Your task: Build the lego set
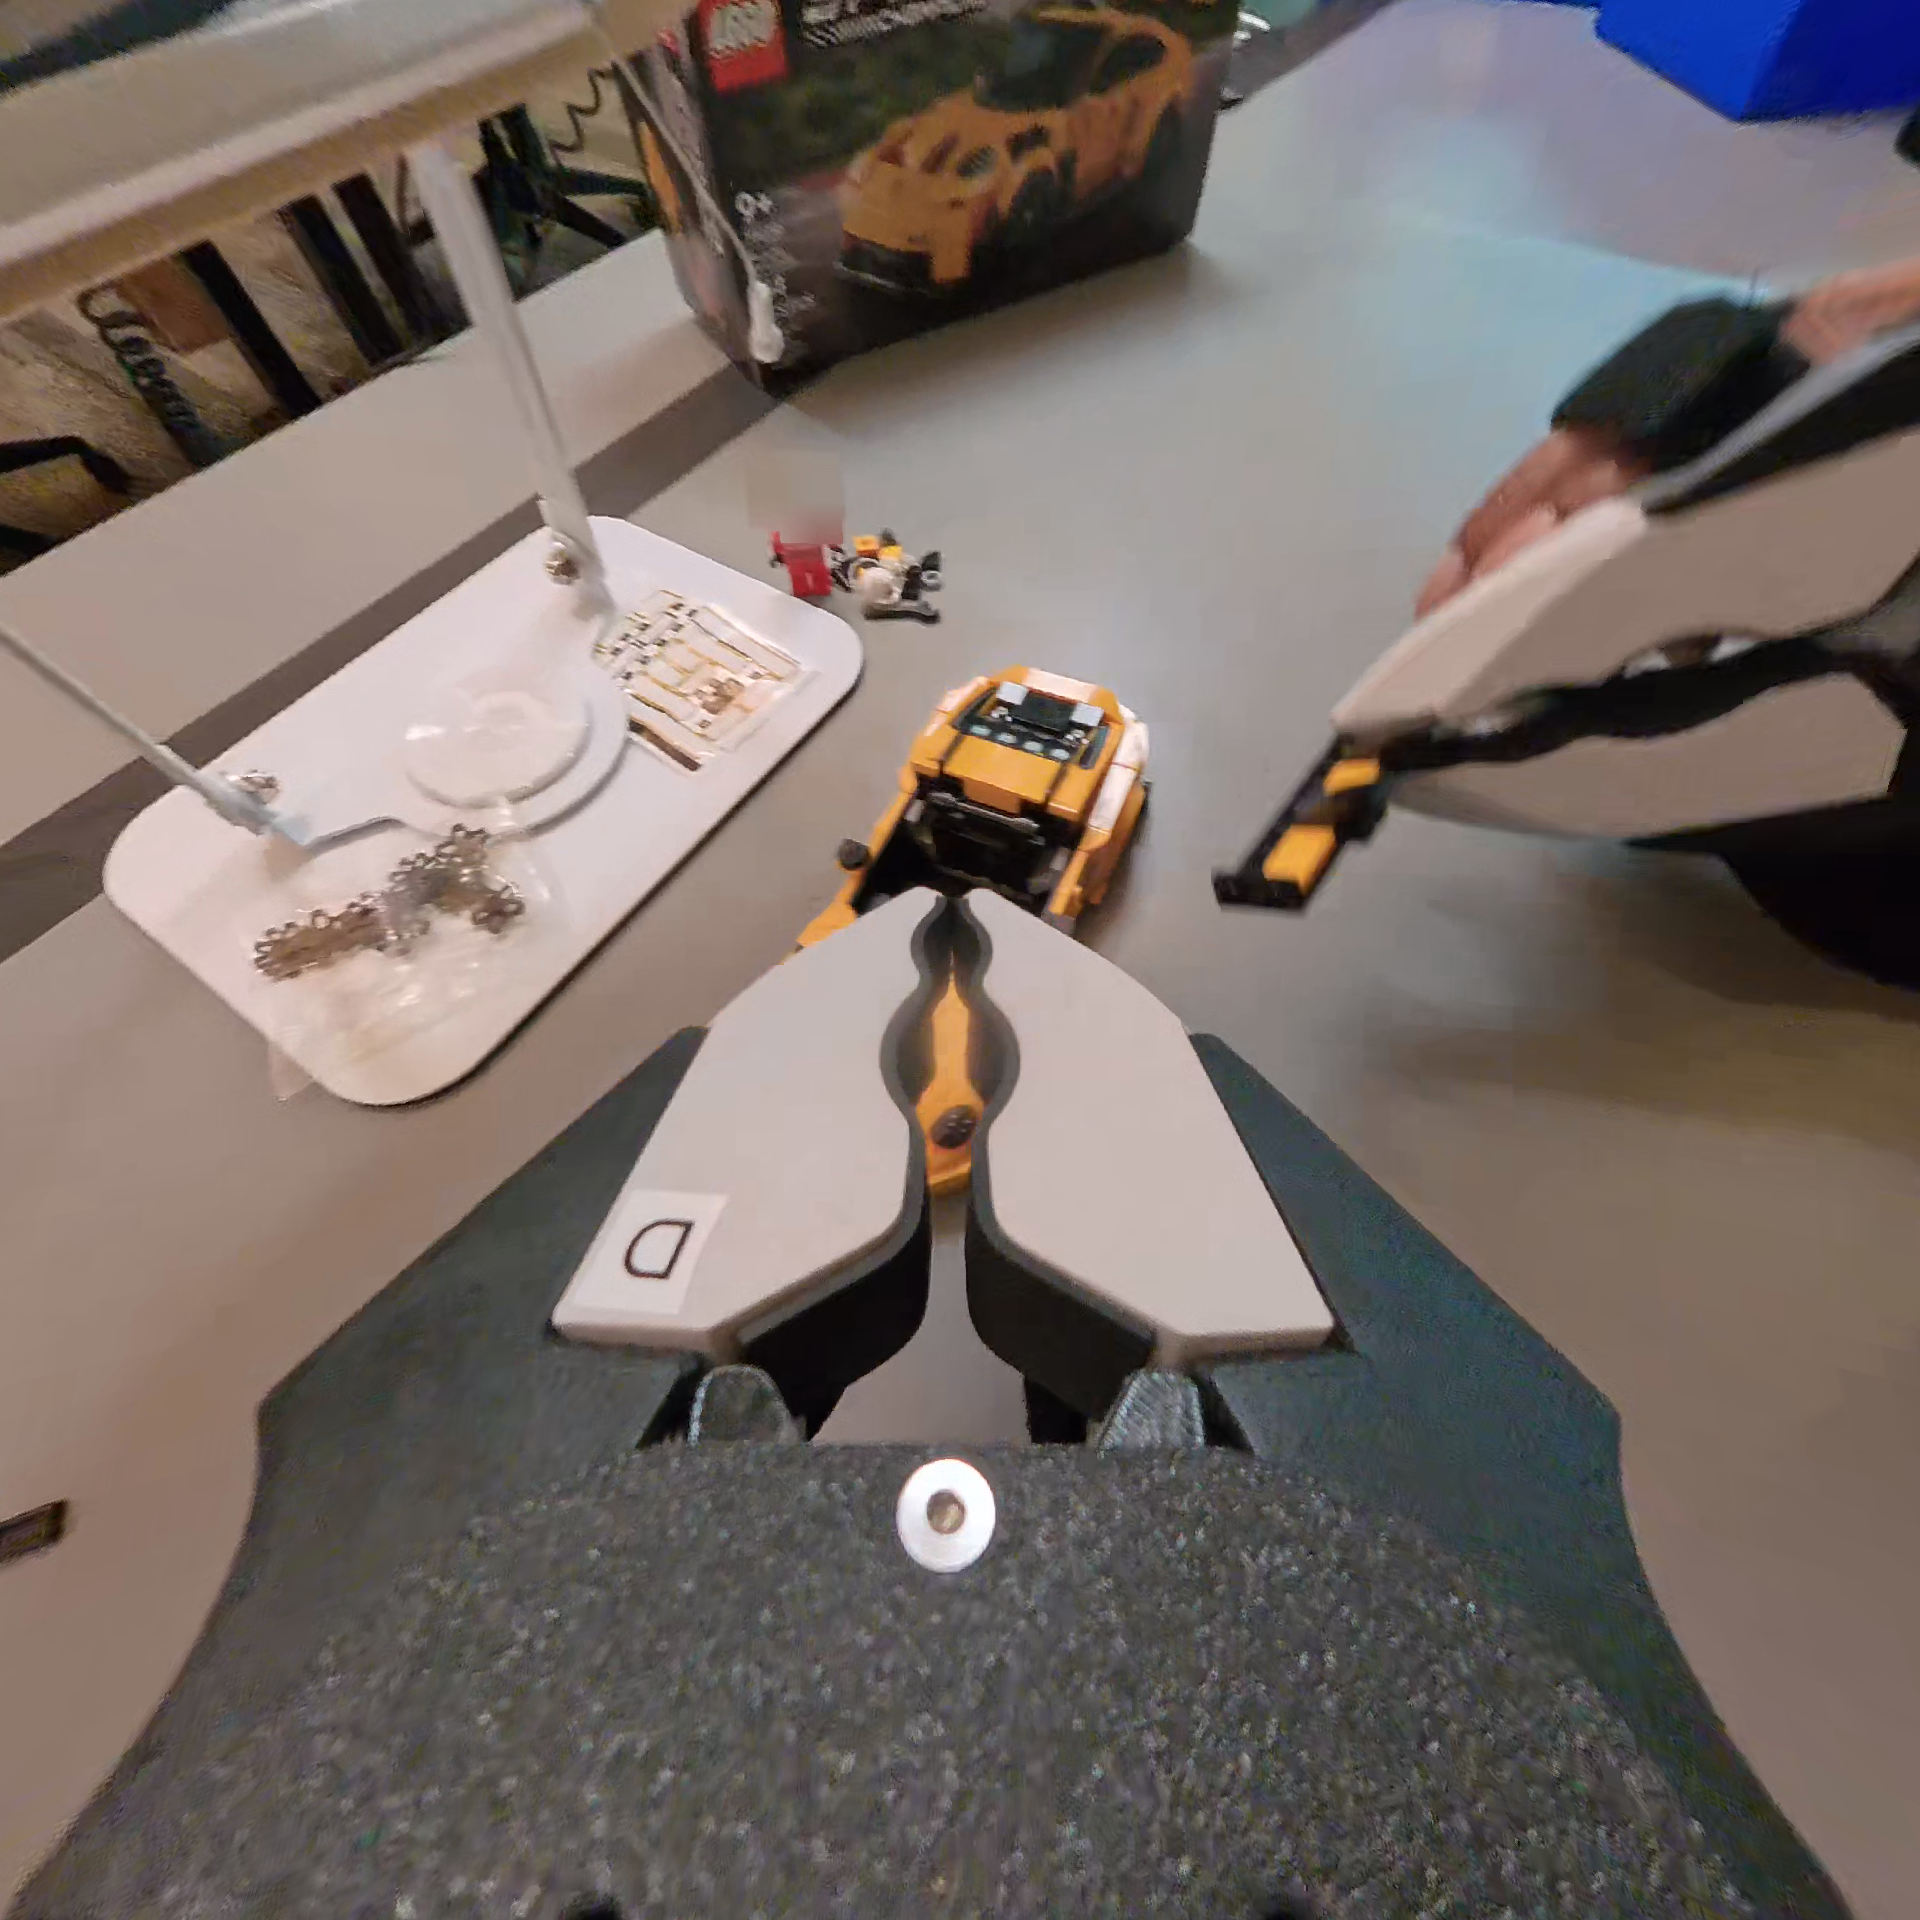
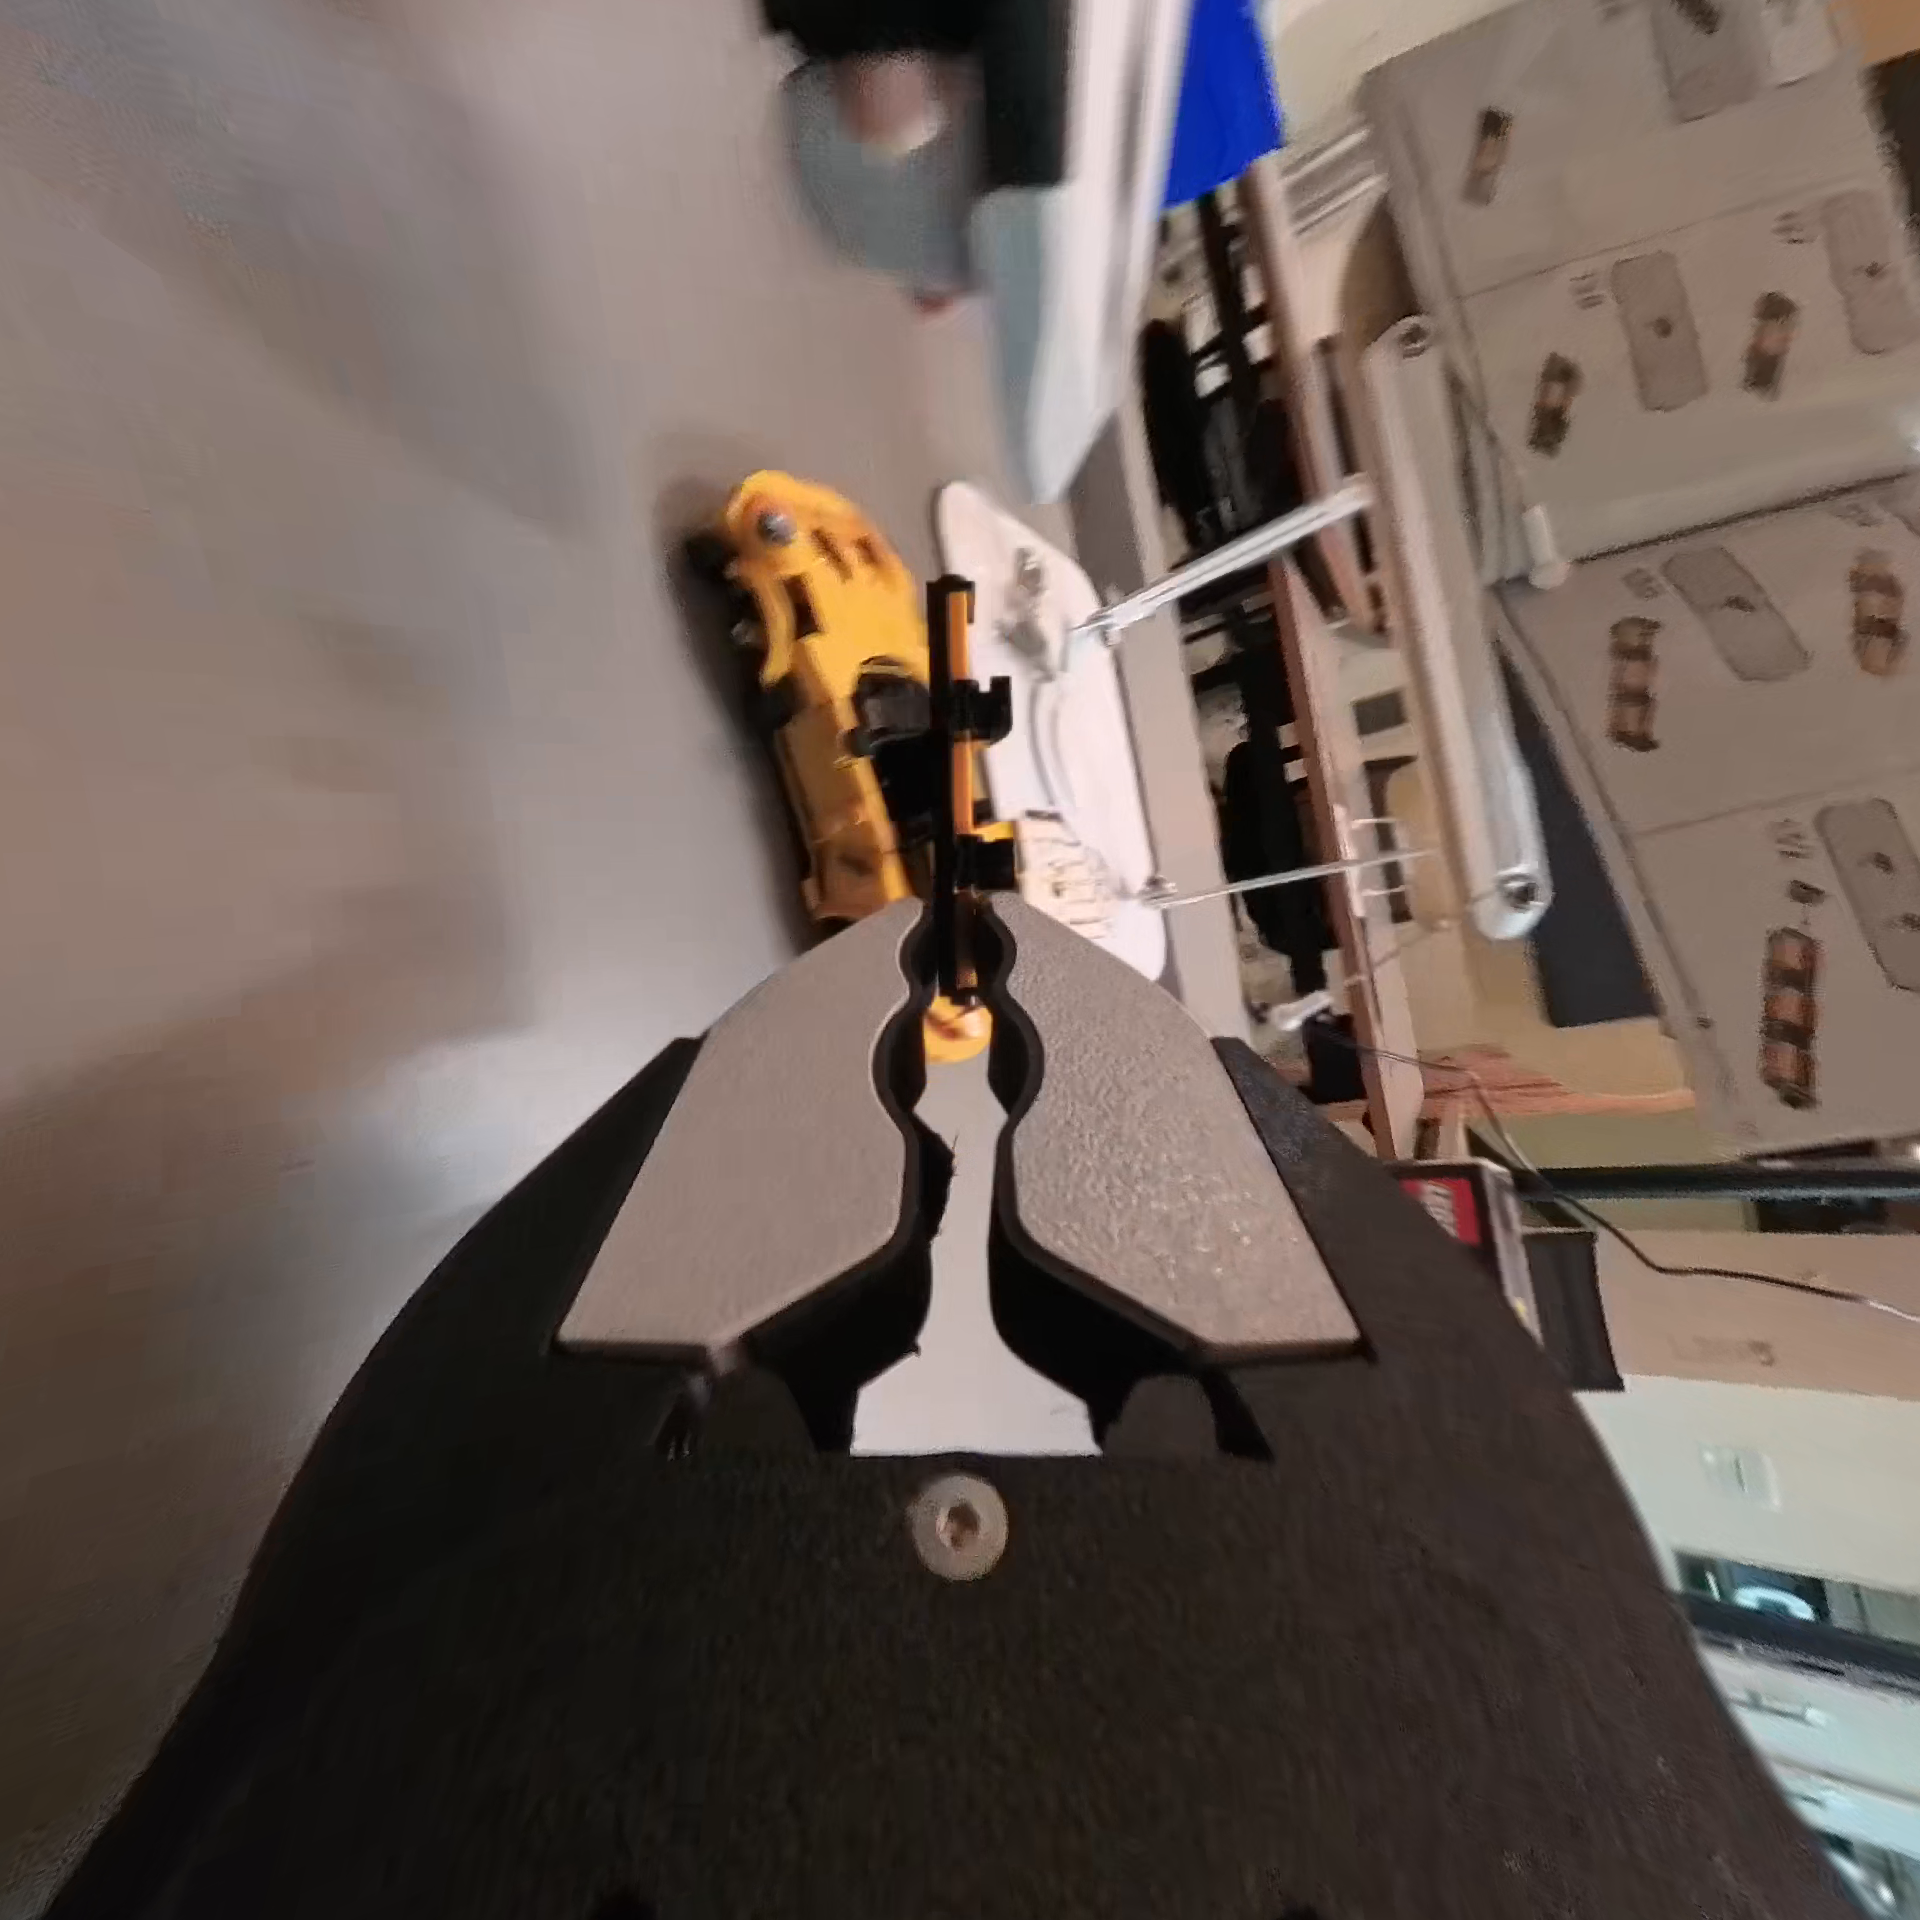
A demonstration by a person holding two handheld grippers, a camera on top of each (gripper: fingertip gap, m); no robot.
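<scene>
Item 1, nearest: left gripper (image 1: 951,914), grey pads on black body, jaws pinching the nose of the part-built yellow-and-black brick car (image 1: 1023,784); car sits on the grey tabletop (image 1: 1351,1195) at 12 o'clock, pointing away.

Item 2, 3 o'clock: right gripper (image 1: 1351,805), held in a hand, jaws pinching a flat black-and-yellow brick sub-assembly (image 1: 1288,847) edge-on, in the air just right of the car, not touching.

Item 3, 10 o'clock: white plastic tray (image 1: 790,665) w/ sticker sheet, bagged grey parts.

Item 4, 12 o'clock, farther: small pile of loose bricks (image 1: 862,577); beyond, the set's printed box (image 1: 956,177).

Step, as judged: fit sub-assy to car. Keep car pinned flat, level the panel, line up studs, press straight down.
</scene>
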